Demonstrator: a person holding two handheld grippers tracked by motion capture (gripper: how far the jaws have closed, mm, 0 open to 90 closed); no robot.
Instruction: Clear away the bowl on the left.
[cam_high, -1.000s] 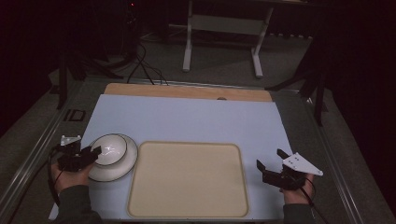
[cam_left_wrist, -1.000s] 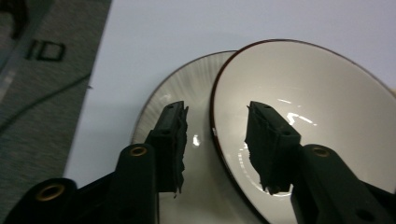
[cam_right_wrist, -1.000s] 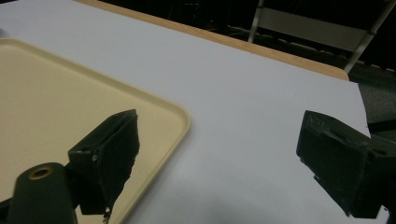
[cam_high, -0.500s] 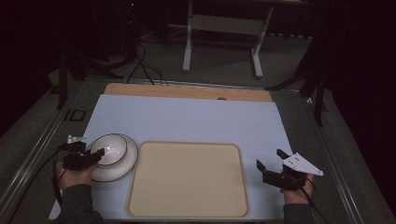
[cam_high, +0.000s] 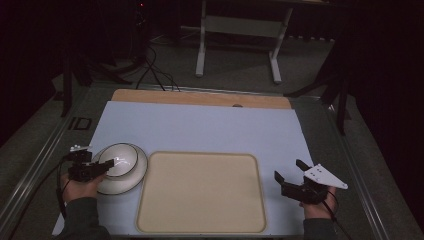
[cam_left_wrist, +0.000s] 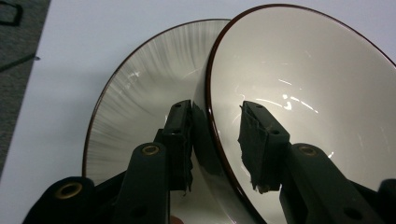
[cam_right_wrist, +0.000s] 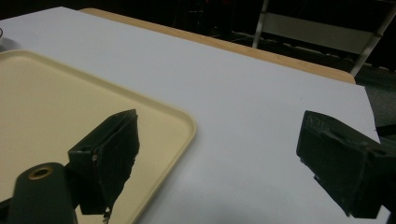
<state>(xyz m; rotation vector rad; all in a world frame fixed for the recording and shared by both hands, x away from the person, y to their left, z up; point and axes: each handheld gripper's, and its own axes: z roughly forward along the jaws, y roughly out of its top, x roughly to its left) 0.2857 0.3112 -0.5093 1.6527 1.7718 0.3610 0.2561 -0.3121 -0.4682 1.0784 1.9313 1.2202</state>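
A white bowl (cam_high: 122, 159) with a dark rim stands on a grey-streaked plate (cam_high: 125, 184) at the left of the table. My left gripper (cam_high: 100, 167) reaches it from the left. In the left gripper view the bowl (cam_left_wrist: 317, 93) has its rim between the jaws, one pad outside over the plate (cam_left_wrist: 140, 102) and one pad inside. The jaws of the left gripper (cam_left_wrist: 212, 105) have just been closing on that rim and now pinch it. My right gripper (cam_high: 288, 169) rests open at the right with nothing between its fingers (cam_right_wrist: 109, 154).
A beige tray (cam_high: 200, 195) lies empty at the middle front, its corner beside the right gripper (cam_right_wrist: 219, 119). The pale blue mat (cam_high: 200, 130) covers the table up to a wooden strip (cam_high: 200, 97) at the back. Dark floor and a stand lie beyond.
The left gripper has edged right toward the bowl and its jaws have narrowed around the rim. The right gripper has kept still.
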